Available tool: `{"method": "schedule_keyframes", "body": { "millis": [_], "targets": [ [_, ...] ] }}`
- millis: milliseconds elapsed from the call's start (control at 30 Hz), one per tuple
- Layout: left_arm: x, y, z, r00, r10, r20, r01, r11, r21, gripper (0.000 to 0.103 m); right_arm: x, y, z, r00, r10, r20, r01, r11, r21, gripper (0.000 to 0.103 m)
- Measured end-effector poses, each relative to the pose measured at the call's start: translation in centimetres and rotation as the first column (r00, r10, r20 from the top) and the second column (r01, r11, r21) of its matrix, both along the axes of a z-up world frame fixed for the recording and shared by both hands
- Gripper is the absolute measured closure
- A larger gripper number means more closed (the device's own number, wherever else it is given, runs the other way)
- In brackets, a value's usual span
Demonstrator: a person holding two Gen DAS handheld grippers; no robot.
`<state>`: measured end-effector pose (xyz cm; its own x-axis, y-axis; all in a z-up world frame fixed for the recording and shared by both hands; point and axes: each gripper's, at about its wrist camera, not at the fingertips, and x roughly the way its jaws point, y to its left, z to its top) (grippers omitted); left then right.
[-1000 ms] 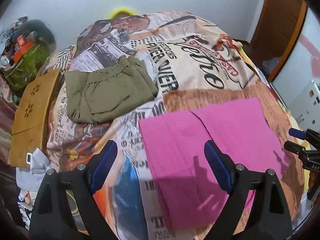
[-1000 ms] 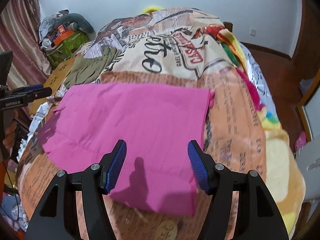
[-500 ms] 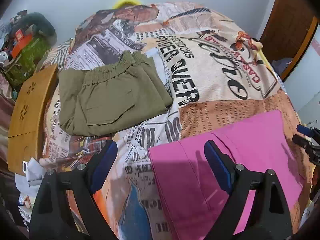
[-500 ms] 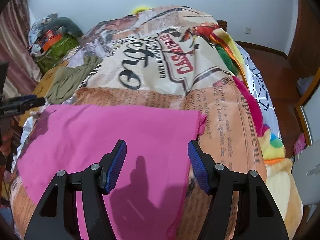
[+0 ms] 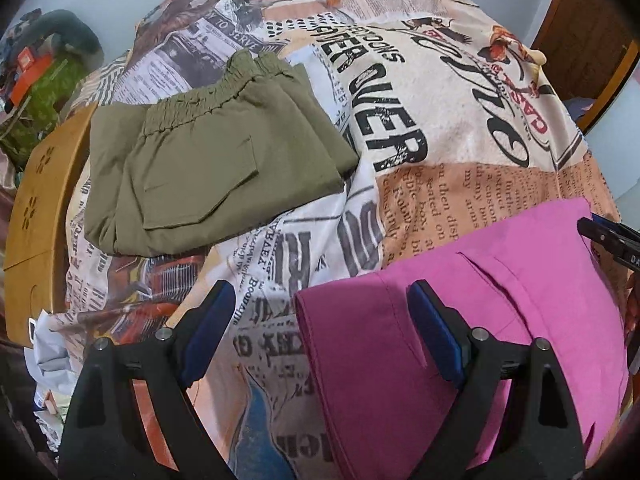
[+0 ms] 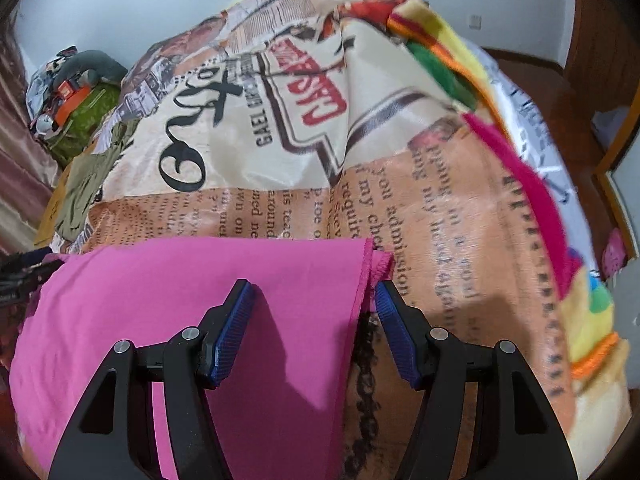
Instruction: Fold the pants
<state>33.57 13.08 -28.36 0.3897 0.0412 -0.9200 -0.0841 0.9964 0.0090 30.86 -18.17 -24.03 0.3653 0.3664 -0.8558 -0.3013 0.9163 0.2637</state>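
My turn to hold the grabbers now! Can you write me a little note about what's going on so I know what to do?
Left gripper: open, holding nothing, straddling the left edge of the pink pants.
Right gripper: open, holding nothing, straddling their right edge.
The pink pants lie flat on the newspaper-print blanket.
The olive pants sit folded further back.
Left to do: probably pinch both edges and fold the pink pair.
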Motion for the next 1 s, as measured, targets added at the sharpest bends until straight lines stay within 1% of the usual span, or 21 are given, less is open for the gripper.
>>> {"method": "schedule_keyframes", "body": {
  "millis": [67, 100, 133, 167, 200, 233, 267, 333, 433, 467, 600, 767, 867, 933, 1000],
  "targets": [
    [-0.2, 0.0, -0.1, 1.000, 0.004, 0.011, -0.004, 1.000, 0.009, 0.014, -0.1, 0.3, -0.2, 1.000, 0.012, 0.016, -0.012, 1.000, -0.004, 0.050],
    [-0.3, 0.0, -0.1, 1.000, 0.005, 0.016, -0.005, 1.000, 0.018, 0.014, -0.2, 0.5, -0.2, 1.000, 0.019, 0.024, -0.019, 1.000, -0.015, 0.059],
    [-0.3, -0.1, -0.2, 1.000, 0.002, 0.016, -0.002, 1.000, 0.024, 0.017, -0.3, 0.7, -0.3, 0.999, 0.022, 0.027, -0.021, 0.999, -0.035, 0.071],
    [-0.3, -0.2, -0.3, 1.000, -0.006, 0.007, 0.006, 1.000, 0.018, 0.023, -0.2, 0.8, -0.4, 0.999, 0.023, 0.030, -0.022, 0.998, -0.053, 0.076],
    [-0.2, -0.3, -0.4, 1.000, -0.009, -0.003, 0.009, 1.000, 0.000, 0.029, -0.3, 1.0, -0.5, 0.999, 0.028, 0.034, -0.026, 0.997, -0.066, 0.084],
    [-0.1, -0.3, -0.4, 1.000, -0.009, -0.012, 0.009, 1.000, -0.009, 0.030, -0.3, 1.3, -0.7, 0.999, 0.041, 0.036, -0.038, 0.997, -0.074, 0.086],
    [0.1, -0.4, -0.3, 1.000, -0.009, -0.013, 0.009, 1.000, -0.002, 0.031, -0.4, 1.4, -0.7, 0.998, 0.048, 0.042, -0.045, 0.995, -0.085, 0.087],
    [0.1, -0.7, -0.3, 1.000, -0.013, -0.007, 0.014, 0.999, 0.032, 0.031, -0.4, 1.5, -0.7, 0.997, 0.055, 0.051, -0.050, 0.994, -0.101, 0.090],
    [-0.4, -1.3, -0.4, 1.000, -0.024, 0.018, 0.022, 0.996, 0.089, 0.031, -0.3, 1.4, -0.7, 0.998, 0.047, 0.050, -0.041, 0.994, -0.104, 0.091],
    [-0.4, -1.3, -0.4, 1.000, -0.017, 0.019, 0.015, 0.996, 0.093, 0.031, -0.2, 1.4, -0.8, 0.998, 0.044, 0.049, -0.038, 0.994, -0.104, 0.092],
    [-0.2, -0.9, -0.5, 1.000, 0.018, -0.003, -0.018, 0.997, 0.069, 0.031, -0.1, 1.9, -0.8, 0.997, 0.052, 0.054, -0.044, 0.990, -0.134, 0.092],
    [-0.5, -0.9, -0.2, 1.000, 0.016, 0.004, -0.017, 0.997, 0.078, 0.031, -0.2, 2.8, -0.3, 0.994, 0.090, 0.056, -0.077, 0.976, -0.202, 0.090],
    [-0.7, -1.1, 0.5, 1.000, 0.000, 0.009, -0.001, 0.995, 0.101, 0.031, -0.6, 2.9, 0.5, 0.993, 0.109, 0.052, -0.093, 0.965, -0.246, 0.086],
    [-0.9, -1.3, 1.2, 1.000, -0.009, 0.015, 0.007, 0.993, 0.121, 0.031, -0.8, 2.8, 1.4, 0.992, 0.113, 0.054, -0.097, 0.967, -0.237, 0.080],
    [-1.1, -1.7, 2.2, 0.999, -0.013, 0.035, 0.008, 0.990, 0.144, 0.031, -1.1, 2.8, 2.5, 0.991, 0.114, 0.075, -0.096, 0.973, -0.210, 0.076]
  ]
}}
